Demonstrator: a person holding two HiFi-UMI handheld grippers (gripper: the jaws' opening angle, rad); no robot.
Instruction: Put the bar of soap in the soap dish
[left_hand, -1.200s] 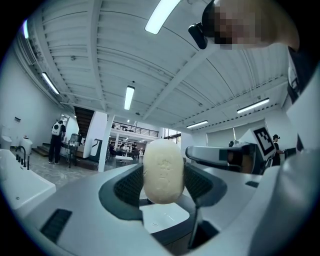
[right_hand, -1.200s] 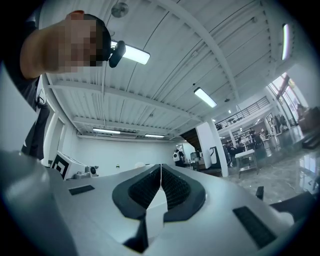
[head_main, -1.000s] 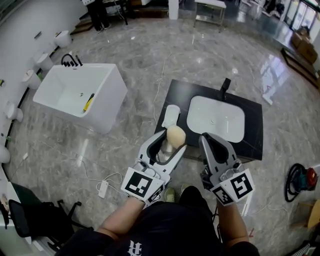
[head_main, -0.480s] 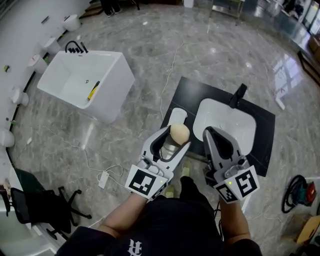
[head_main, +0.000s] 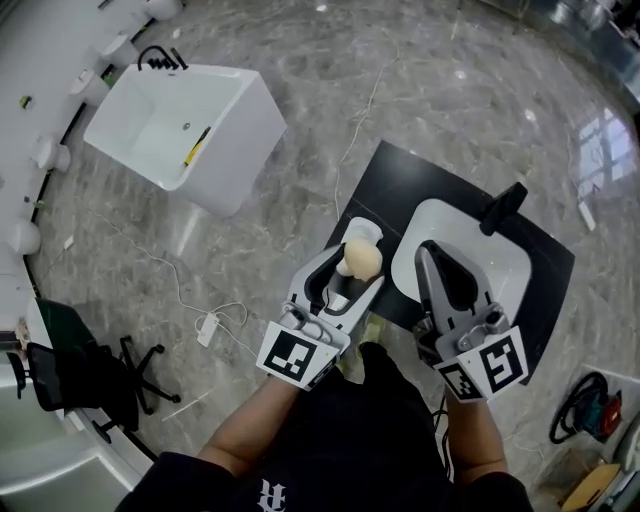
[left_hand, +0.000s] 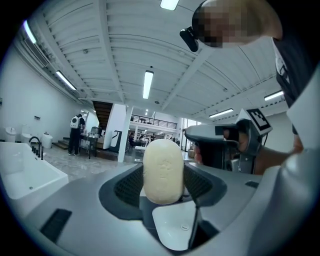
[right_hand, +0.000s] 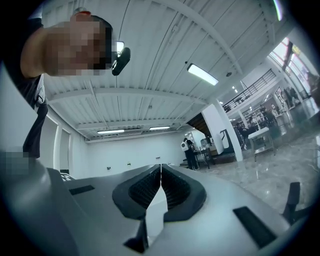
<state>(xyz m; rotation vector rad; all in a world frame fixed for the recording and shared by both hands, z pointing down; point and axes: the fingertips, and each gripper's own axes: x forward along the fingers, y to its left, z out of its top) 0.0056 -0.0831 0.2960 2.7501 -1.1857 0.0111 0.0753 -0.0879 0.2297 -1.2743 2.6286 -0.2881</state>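
A cream oval bar of soap (head_main: 359, 259) stands upright between the jaws of my left gripper (head_main: 352, 272), which is shut on it; the left gripper view shows the bar of soap (left_hand: 163, 171) filling the gap. A white soap dish (head_main: 361, 233) lies on the black counter (head_main: 400, 180) just beyond the soap, left of the white basin (head_main: 500, 262). My right gripper (head_main: 437, 262) hovers over the basin, shut with nothing in it; its pads meet in the right gripper view (right_hand: 160, 186).
A black tap (head_main: 503, 208) stands behind the basin. A white bathtub (head_main: 185, 135) sits on the marble floor at upper left, with cables (head_main: 215, 320) trailing nearby. An office chair (head_main: 95, 375) is at lower left.
The view has shifted closer over the counter. Both grippers keep their pose, the left still holding the soap, now nearer the soap dish.
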